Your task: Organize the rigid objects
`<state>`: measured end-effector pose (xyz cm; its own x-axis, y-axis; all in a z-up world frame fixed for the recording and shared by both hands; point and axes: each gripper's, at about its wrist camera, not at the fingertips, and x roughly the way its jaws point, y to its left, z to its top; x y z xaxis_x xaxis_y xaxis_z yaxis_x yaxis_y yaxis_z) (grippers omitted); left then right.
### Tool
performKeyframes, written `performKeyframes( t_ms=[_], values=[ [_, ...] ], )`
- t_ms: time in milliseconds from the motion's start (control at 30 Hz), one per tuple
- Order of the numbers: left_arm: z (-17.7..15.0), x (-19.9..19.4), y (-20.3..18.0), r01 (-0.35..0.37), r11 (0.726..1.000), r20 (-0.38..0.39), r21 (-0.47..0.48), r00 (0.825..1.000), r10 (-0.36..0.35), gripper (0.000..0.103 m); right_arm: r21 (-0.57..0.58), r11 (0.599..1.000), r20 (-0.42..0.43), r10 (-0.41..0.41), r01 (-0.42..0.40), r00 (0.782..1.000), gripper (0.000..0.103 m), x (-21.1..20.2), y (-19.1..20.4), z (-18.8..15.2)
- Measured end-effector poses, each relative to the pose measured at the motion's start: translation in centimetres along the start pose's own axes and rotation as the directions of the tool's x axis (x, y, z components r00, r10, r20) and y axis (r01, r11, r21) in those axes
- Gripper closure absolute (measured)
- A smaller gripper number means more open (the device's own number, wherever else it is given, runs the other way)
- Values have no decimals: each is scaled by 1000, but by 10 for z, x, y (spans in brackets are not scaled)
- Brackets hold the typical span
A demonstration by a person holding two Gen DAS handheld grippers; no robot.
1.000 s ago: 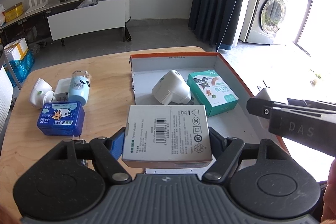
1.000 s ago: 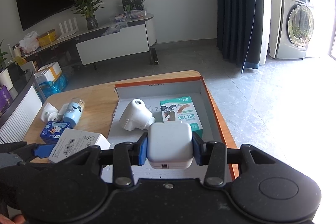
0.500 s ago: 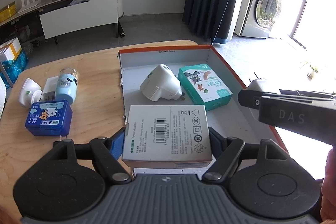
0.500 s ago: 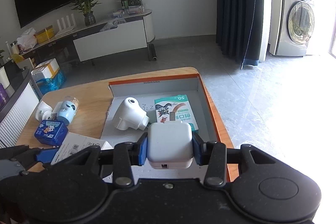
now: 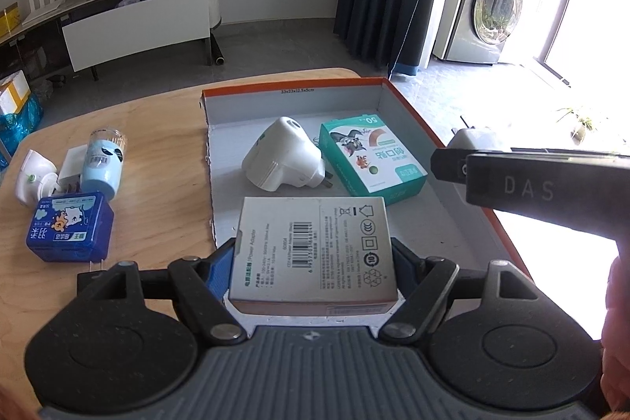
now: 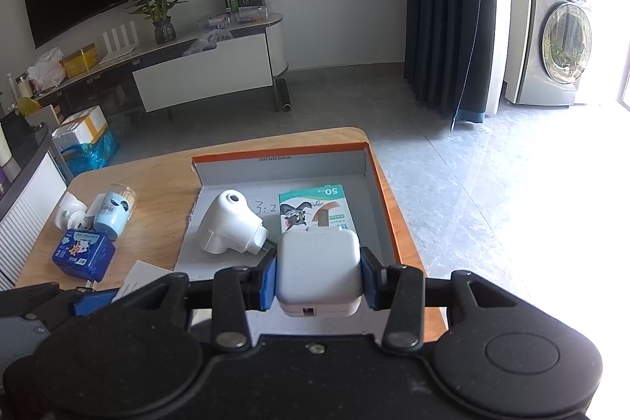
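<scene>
My left gripper (image 5: 315, 254) is shut on a white power adapter box (image 5: 313, 248), held over the near left part of the orange-rimmed cardboard tray (image 5: 291, 91). My right gripper (image 6: 318, 272) is shut on a white square charger (image 6: 318, 270), held over the tray's near right side (image 6: 384, 191). It also shows side-on in the left wrist view (image 5: 453, 160). Inside the tray lie a white plug-in device (image 5: 281, 156) and a green box (image 5: 372, 158).
On the wooden table (image 5: 157, 152) left of the tray lie a blue tissue pack (image 5: 69, 227), a light blue bottle (image 5: 104, 164), a small white adapter (image 5: 73, 162) and a white plug-in device (image 5: 33, 176). The table's right edge drops to the floor.
Both grippers have moved forward and to the right over the tray, each still holding its object. The objects on the table and in the tray have not moved.
</scene>
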<state>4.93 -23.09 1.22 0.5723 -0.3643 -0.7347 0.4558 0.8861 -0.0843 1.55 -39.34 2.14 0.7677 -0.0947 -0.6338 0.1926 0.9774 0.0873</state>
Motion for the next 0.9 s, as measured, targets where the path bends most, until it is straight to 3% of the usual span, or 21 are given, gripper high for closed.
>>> performKeyframes(
  t_ms=[900],
  values=[
    [19,23,-12,39,999,-16,5,999,-39,24,-43,998,-48,34,-36,998,52,51,-2,42]
  ],
)
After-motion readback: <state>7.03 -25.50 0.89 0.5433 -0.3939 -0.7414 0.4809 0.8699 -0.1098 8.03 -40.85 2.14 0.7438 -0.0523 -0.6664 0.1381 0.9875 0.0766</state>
